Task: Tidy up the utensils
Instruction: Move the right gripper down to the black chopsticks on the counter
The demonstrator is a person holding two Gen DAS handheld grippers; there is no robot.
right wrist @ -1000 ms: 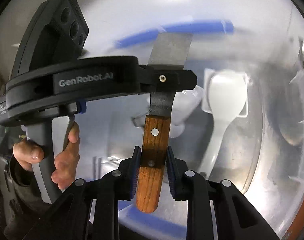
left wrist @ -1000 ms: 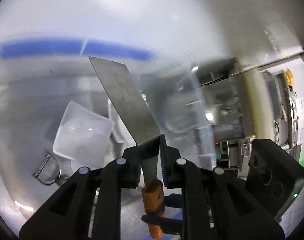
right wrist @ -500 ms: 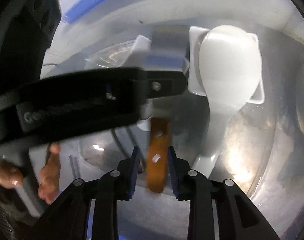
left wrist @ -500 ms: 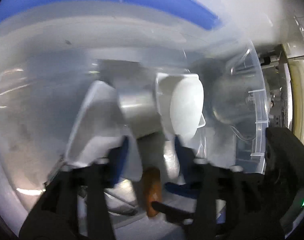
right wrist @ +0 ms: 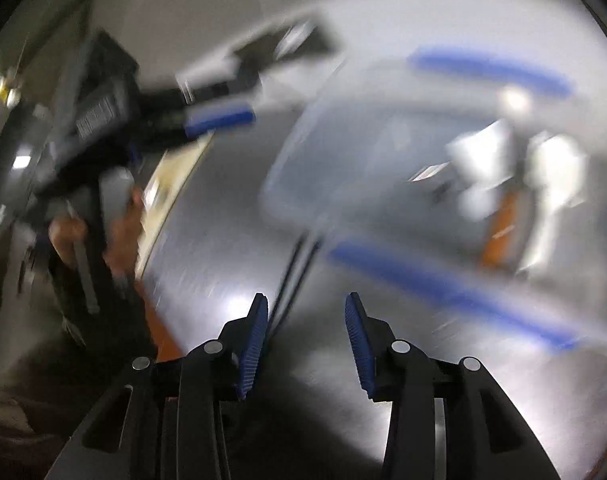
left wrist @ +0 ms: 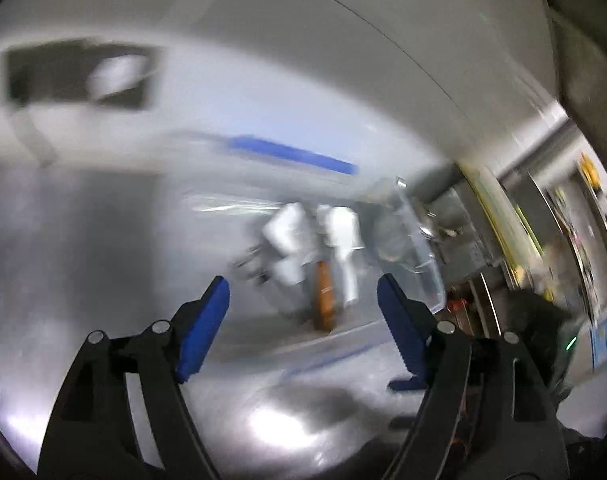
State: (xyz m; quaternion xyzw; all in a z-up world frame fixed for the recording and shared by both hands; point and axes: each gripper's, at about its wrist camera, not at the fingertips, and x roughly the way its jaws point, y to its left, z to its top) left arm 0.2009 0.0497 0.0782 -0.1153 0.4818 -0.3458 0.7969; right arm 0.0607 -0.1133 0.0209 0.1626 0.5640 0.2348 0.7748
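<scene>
The wooden-handled scraper (left wrist: 324,298) lies in the clear plastic bin (left wrist: 417,256) among white scoops (left wrist: 341,232). It also shows in the right wrist view (right wrist: 503,228), blurred, beside a white scoop (right wrist: 555,184). My left gripper (left wrist: 303,300) is open and empty, pulled back from the bin. It also shows in the right wrist view (right wrist: 219,118), held in a hand at the upper left. My right gripper (right wrist: 306,322) is open and empty over the steel table, left of the bin (right wrist: 303,168).
The bin has blue rim strips (right wrist: 443,280) and stands on a shiny steel table (right wrist: 223,248). A thin dark wire utensil (right wrist: 293,272) lies just ahead of my right gripper. A dark object (left wrist: 79,76) is at the far left. Shelves and clutter (left wrist: 543,240) are at the right.
Both grippers let go of the scraper, which now lies in the bin. Both opened and pulled back and away from the bin; the views are motion-blurred.
</scene>
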